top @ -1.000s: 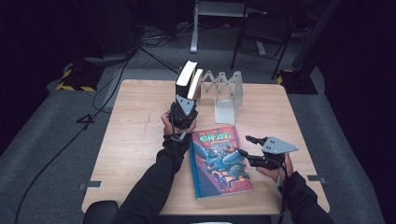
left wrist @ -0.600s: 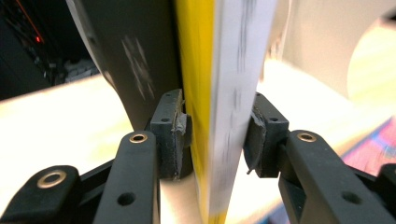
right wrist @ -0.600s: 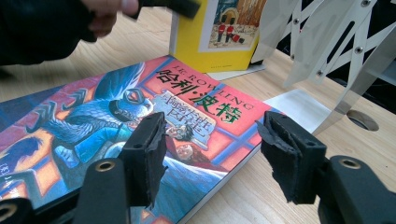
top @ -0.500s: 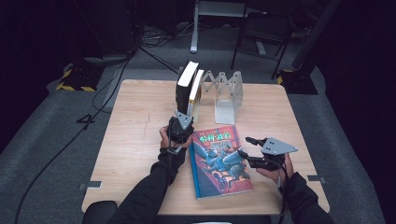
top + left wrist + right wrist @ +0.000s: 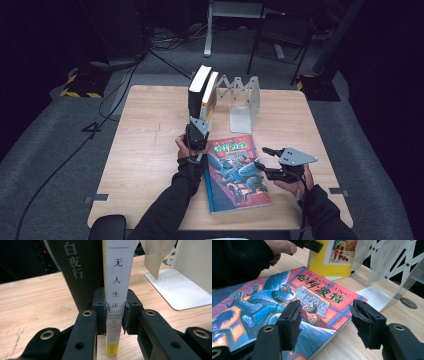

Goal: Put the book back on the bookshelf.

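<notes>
Your left gripper [image 5: 113, 315] is clamped on the white-spined book [image 5: 117, 285]: in the left gripper view both black pads press flat against the lower part of its spine, one from each side, at the centre of the frame. The jaws have just been closing, with that spine between them. The book stands upright on the wooden table [image 5: 30, 297], its yellow foot at the bottom edge of the frame. Touching it on the left of the picture is the black book [image 5: 80, 267], also upright, with pale characters down its spine.

In the high view your left gripper [image 5: 196, 134] sits just above the middle of the frame, at the near end of the two standing books, the white-spined book [image 5: 210, 95] on the right of the black book [image 5: 196, 92]. Right of them, in the upper middle, stands the metal folding book rack [image 5: 245, 97], its flat base resting on the table.

Your right gripper [image 5: 325, 322] is spread, its two pads well apart and holding nothing. In the right gripper view they hover over the corner of the blue-and-red paperback [image 5: 287, 302], which lies flat, cover up, across the left and centre of the frame. In the high view the right gripper [image 5: 267, 162] is at the lower right, just beside the right edge of the paperback [image 5: 235, 172], which lies in the lower middle between your two forearms.
</notes>
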Motion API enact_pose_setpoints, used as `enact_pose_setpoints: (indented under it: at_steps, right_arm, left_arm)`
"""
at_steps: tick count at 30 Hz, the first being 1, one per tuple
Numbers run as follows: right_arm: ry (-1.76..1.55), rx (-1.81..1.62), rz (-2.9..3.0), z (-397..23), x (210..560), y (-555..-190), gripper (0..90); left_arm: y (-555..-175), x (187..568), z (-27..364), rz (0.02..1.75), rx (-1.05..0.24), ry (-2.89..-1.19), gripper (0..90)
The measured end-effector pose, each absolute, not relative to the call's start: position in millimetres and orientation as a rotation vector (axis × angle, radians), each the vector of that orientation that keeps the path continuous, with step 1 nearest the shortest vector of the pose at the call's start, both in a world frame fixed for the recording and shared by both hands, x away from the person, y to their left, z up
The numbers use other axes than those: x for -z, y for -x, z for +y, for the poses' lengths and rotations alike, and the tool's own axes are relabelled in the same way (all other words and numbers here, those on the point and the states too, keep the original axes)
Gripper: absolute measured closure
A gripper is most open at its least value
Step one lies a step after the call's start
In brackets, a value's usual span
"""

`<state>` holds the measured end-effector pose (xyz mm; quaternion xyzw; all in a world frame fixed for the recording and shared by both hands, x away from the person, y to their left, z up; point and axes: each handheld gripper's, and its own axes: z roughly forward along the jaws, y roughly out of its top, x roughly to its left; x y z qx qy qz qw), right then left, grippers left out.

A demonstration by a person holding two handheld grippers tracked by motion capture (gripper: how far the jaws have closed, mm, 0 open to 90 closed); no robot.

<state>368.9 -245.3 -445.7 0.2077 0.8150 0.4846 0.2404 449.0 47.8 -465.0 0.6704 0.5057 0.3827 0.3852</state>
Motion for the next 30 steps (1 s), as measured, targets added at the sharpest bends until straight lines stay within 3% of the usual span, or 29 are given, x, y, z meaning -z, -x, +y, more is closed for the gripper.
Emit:
enact_pose_setpoints:
  at_steps: [13, 15, 21, 24, 30]
  right_arm:
    - [-0.560, -1.321, 2.238, -244.5, 445.5, -368.1, 41.0]
    - [-0.566, -1.322, 2.236, -245.4, 445.5, -368.3, 40.9]
    - [-0.566, -1.320, 2.241, -246.4, 445.2, -368.3, 40.8]
    - [-0.566, -1.322, 2.241, -246.3, 445.4, -368.4, 40.8]
    - [-0.569, -1.320, 2.247, -245.9, 446.1, -367.9, 40.7]
  left_arm:
    - [-464.5, 464.9, 43.7, 1.330, -0.934, -1.668, 73.9]
    - [-464.0, 467.7, 46.9, 1.317, -0.879, -1.675, 66.6]
    - [-454.0, 469.0, 53.6, 1.251, -0.853, -1.680, 59.1]
    - [-447.3, 465.9, 56.2, 1.198, -0.868, -1.687, 59.1]
    - [-436.1, 467.3, 64.1, 1.174, -0.848, -1.708, 68.8]
